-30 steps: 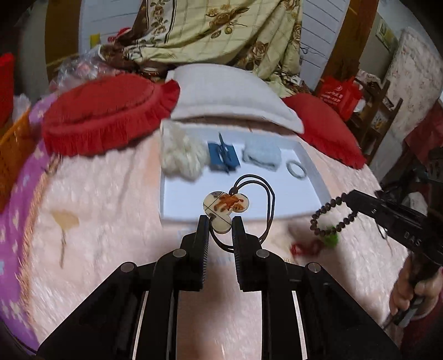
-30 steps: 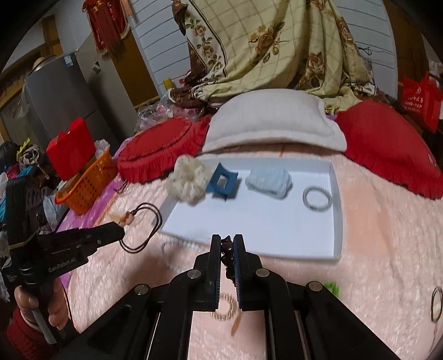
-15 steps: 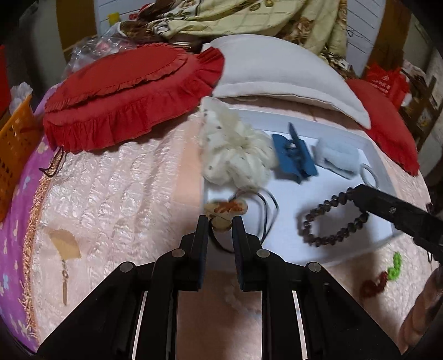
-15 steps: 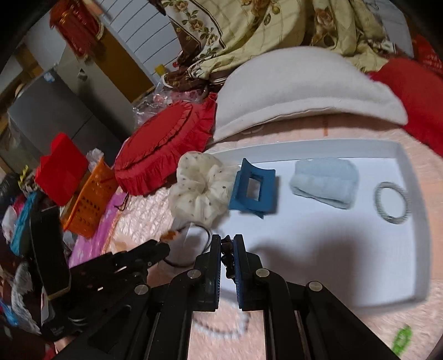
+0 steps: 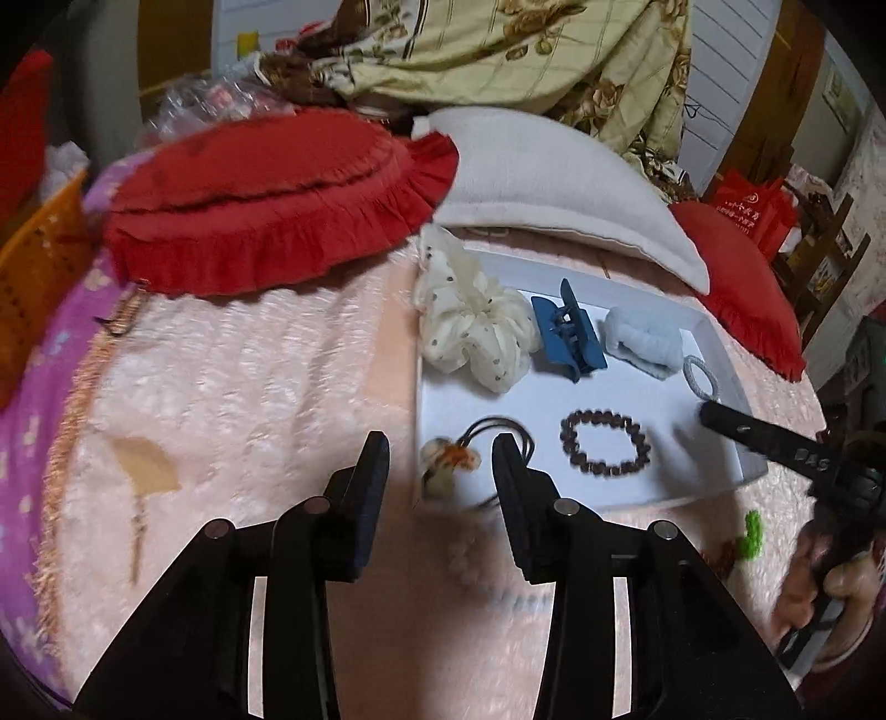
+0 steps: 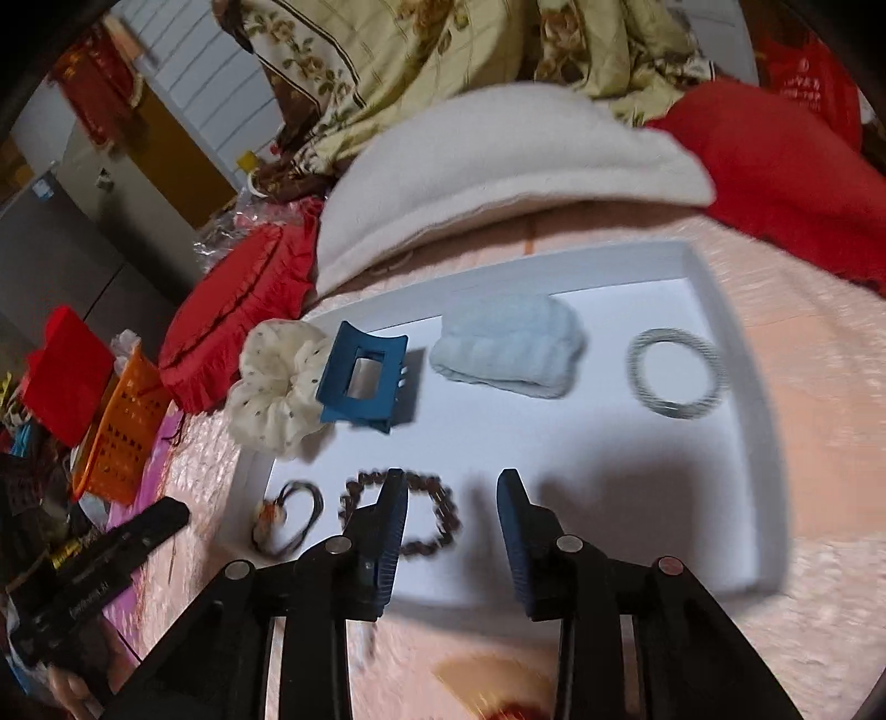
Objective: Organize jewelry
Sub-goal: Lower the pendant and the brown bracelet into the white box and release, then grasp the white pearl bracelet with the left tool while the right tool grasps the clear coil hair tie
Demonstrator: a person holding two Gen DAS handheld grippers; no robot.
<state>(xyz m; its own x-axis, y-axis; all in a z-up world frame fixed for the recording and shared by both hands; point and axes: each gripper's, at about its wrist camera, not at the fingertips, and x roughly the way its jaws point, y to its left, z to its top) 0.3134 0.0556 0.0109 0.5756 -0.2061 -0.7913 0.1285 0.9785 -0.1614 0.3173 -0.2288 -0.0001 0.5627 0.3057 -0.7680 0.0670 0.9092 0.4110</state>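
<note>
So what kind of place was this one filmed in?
Most likely a lived-in bedroom: the white tray sits on a pink fleece bedspread, with a white pillow and a rumpled floral quilt behind.

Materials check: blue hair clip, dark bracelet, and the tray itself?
Hair clip: likely matte plastic; rigid moulded shape, no shine. Bracelet: round brown beads, wood or stone, cannot tell which. Tray: white, thin flat walls, looks like cardboard or plastic.
</note>
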